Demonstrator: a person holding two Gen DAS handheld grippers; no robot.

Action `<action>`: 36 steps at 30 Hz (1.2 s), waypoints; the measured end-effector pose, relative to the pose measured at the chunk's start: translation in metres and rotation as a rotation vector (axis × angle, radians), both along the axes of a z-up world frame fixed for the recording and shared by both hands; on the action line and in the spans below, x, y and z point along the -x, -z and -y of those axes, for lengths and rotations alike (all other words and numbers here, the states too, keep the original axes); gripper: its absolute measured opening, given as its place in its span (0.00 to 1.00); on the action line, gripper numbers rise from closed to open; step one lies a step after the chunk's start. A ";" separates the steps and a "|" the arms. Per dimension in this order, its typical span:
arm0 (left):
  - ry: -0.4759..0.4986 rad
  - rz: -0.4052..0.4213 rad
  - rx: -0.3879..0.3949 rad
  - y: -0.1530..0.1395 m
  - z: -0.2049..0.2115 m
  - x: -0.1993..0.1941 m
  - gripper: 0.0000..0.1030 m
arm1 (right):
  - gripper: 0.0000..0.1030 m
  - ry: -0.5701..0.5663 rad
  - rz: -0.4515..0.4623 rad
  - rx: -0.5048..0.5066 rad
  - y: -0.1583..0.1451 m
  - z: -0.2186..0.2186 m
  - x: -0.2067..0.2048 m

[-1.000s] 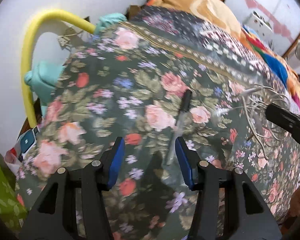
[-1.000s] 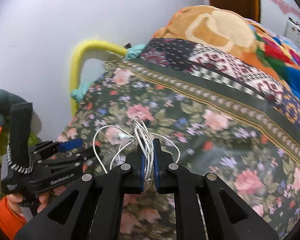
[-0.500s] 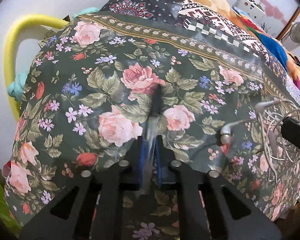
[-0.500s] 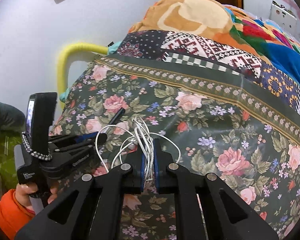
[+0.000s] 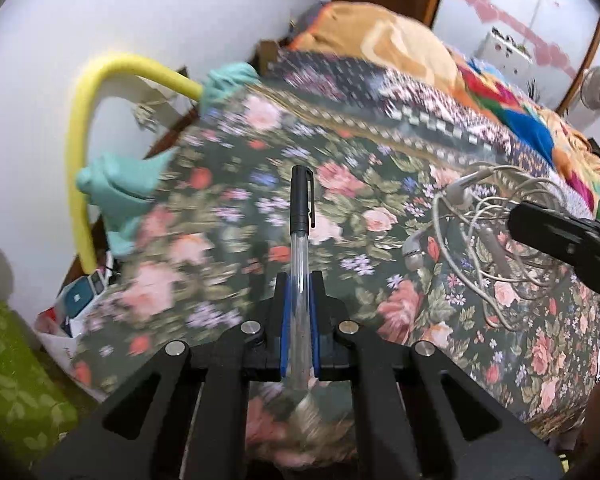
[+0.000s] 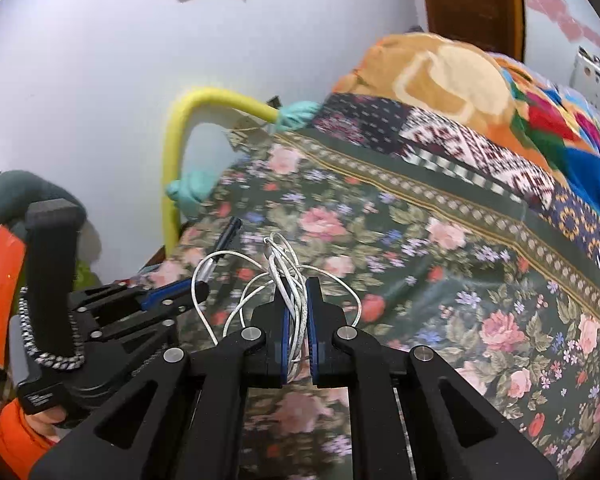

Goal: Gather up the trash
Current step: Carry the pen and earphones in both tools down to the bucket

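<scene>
A clear pen with a black cap sticks out forward from my left gripper, which is shut on its barrel and holds it above the floral bedspread. In the right wrist view the same pen shows at the left, gripped by the left gripper. My right gripper is shut on a bundle of white earphone cable, whose loops hang out to both sides. From the left wrist view the cable bundle hangs at the right under the right gripper's black finger.
A bed with a floral spread and piled patterned blankets fills the view. A yellow foam tube with teal cloth arches by the white wall at the left. Boxes and bags lie on the floor below.
The left gripper closed on the pen lying on the bedspread and lifted it off. The right gripper rose as well, still holding the cable bundle.
</scene>
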State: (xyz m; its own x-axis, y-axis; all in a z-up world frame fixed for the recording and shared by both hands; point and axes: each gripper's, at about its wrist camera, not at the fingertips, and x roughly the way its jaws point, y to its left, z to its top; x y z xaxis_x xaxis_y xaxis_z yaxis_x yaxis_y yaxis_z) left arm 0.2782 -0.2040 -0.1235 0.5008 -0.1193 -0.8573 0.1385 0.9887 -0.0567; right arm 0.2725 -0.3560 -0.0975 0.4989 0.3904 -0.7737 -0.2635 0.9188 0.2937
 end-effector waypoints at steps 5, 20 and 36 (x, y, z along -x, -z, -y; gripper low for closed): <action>-0.062 0.071 -0.020 -0.032 -0.040 0.037 0.07 | 0.07 -0.053 0.042 -0.007 -0.022 -0.035 0.018; -0.278 0.135 -0.027 -0.058 -0.169 0.147 0.07 | 0.07 -0.271 0.093 -0.019 -0.050 -0.164 0.086; -0.502 0.003 0.013 0.011 -0.276 0.248 0.07 | 0.07 -0.510 0.023 0.045 -0.011 -0.294 0.150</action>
State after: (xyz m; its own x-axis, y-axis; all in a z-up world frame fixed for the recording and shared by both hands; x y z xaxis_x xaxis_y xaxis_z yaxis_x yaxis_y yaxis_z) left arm 0.0303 0.0724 -0.1344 0.5017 0.1263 -0.8558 -0.3543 0.9325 -0.0701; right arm 0.1228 -0.0620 -0.0862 0.2713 0.5550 -0.7864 -0.6875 0.6835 0.2452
